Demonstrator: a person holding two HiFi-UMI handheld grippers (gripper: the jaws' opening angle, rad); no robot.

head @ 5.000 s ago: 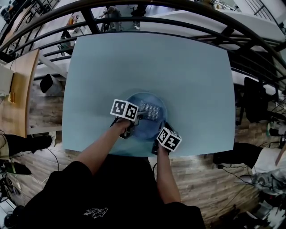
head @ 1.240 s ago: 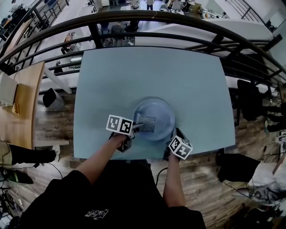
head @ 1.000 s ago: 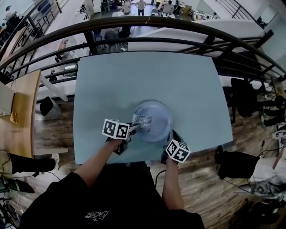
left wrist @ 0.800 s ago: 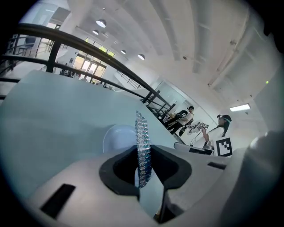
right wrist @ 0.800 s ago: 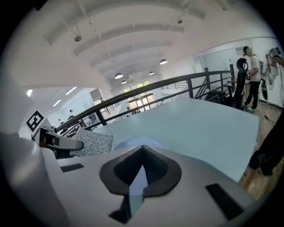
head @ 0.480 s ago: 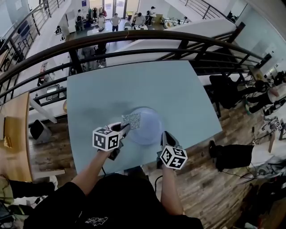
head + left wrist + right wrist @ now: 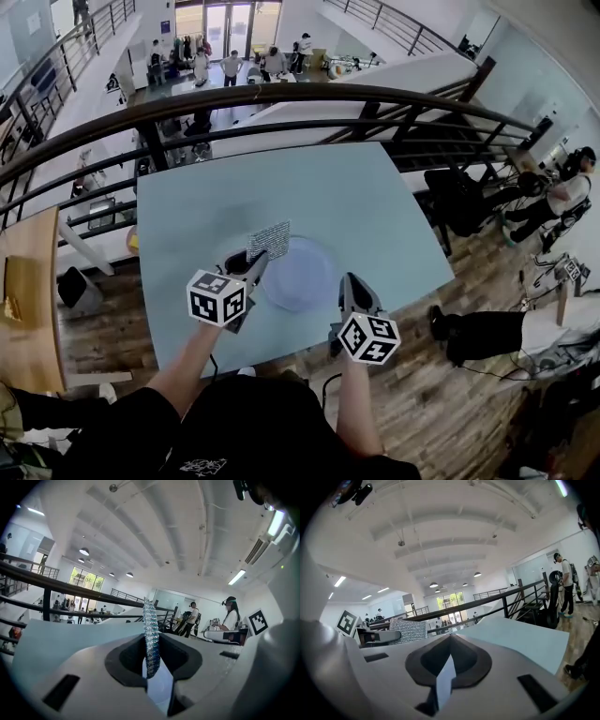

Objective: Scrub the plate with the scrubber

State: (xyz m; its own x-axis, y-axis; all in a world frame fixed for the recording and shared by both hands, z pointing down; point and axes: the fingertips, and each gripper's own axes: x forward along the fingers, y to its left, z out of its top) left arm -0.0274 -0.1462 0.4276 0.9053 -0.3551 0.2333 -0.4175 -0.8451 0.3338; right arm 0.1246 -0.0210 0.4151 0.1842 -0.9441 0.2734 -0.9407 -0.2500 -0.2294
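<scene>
Nearest to me, the white print on the black shirt [image 7: 202, 466] is too small to read. The only clear markings are the black-and-white square patterns on the two cubes [image 7: 217, 297].

The left tongs [image 7: 255, 262] are clamped on the scrubber [image 7: 270, 239], a thin silvery mesh pad. In the left gripper view I see it edge-on, standing upright between the jaws. The right tongs [image 7: 349, 287] are closed with nothing between them.

The plate [image 7: 300, 272], pale blue and translucent, lies on the desk [image 7: 384, 206] near its front edge, between the two tongs. The scrubber is held up over the plate's far left rim.

The desk is a plain light blue-grey top, bare around the plate. Wood floor [image 7: 450, 384] shows beside it.

Beyond the far edge runs a dark metal railing [image 7: 281, 94]. Past that is a bright white hall with tall windows, where several people [image 7: 234, 64] stand on a lower level.
</scene>
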